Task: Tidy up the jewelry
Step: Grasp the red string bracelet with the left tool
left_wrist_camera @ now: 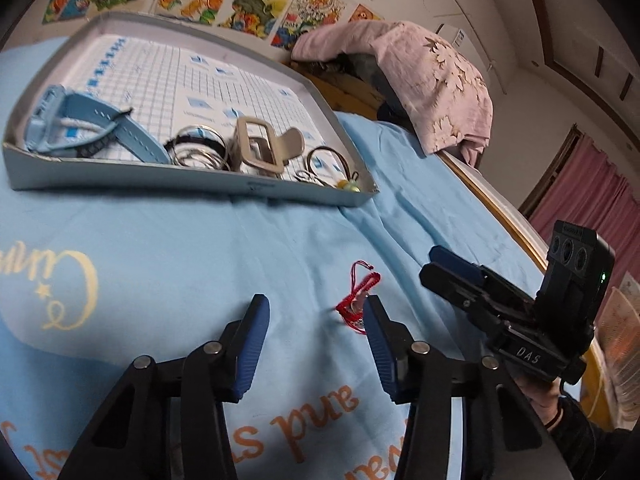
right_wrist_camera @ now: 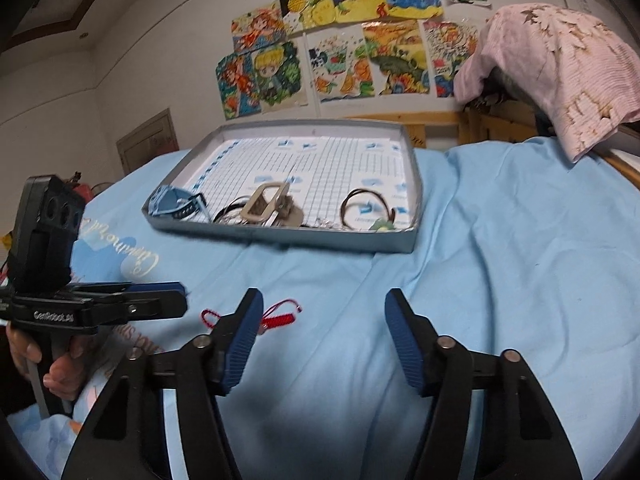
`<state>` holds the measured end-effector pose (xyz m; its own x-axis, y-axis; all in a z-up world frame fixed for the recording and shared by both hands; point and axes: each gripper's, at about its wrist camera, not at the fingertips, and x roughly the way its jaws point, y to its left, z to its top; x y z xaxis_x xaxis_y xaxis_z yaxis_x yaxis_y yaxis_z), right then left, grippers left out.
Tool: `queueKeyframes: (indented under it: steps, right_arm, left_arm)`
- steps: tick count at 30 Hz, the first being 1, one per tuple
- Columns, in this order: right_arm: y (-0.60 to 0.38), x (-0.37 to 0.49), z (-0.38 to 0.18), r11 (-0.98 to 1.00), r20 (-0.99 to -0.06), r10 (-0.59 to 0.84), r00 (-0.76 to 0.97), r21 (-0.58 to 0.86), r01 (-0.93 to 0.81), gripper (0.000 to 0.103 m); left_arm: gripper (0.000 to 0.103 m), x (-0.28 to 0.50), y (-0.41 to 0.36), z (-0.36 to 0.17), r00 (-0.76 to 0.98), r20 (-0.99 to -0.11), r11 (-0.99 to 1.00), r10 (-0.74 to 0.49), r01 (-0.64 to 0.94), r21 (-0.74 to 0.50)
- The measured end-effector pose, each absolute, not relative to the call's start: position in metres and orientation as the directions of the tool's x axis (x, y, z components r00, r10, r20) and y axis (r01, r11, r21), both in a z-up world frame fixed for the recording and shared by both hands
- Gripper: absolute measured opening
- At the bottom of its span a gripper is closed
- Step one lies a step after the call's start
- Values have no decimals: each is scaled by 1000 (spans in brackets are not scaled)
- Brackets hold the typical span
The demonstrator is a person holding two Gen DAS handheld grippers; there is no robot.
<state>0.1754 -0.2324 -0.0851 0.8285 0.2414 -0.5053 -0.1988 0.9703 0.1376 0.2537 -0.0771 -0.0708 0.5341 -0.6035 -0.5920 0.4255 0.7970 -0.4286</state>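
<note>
Between the blue pads of the left gripper (left_wrist_camera: 316,316) nothing is being held; the jaws are standing partly open, and the red cord bracelet (left_wrist_camera: 359,296) is lying on the light blue bedsheet (left_wrist_camera: 240,248) just beside the right-hand pad, maybe touching it. I am judging that this gripper is coming for the bracelet, because it is the only piece outside the tray. The right gripper (right_wrist_camera: 324,320) is also half open and empty, waiting close by with the bracelet near its left pad. Further away, the grey tray (right_wrist_camera: 280,236) is already keeping the blue watch (left_wrist_camera: 80,120), metal bangles (left_wrist_camera: 200,148), beige hair claw (left_wrist_camera: 260,148) and brown ring (right_wrist_camera: 362,206) together along its near side.
</note>
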Motion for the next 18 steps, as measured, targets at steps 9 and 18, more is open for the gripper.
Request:
queueKeyframes:
  steps: [9, 18]
  right_arm:
    - [-222, 177, -94, 959, -552, 282, 784, 137, -248, 41]
    - [-223, 177, -98, 953, -567, 300, 767, 147, -263, 41]
  left_arm:
    - [40, 263, -83, -79, 470, -596, 759, -651, 428, -490]
    - [28, 269, -84, -84, 431, -594, 734, -679, 419, -535]
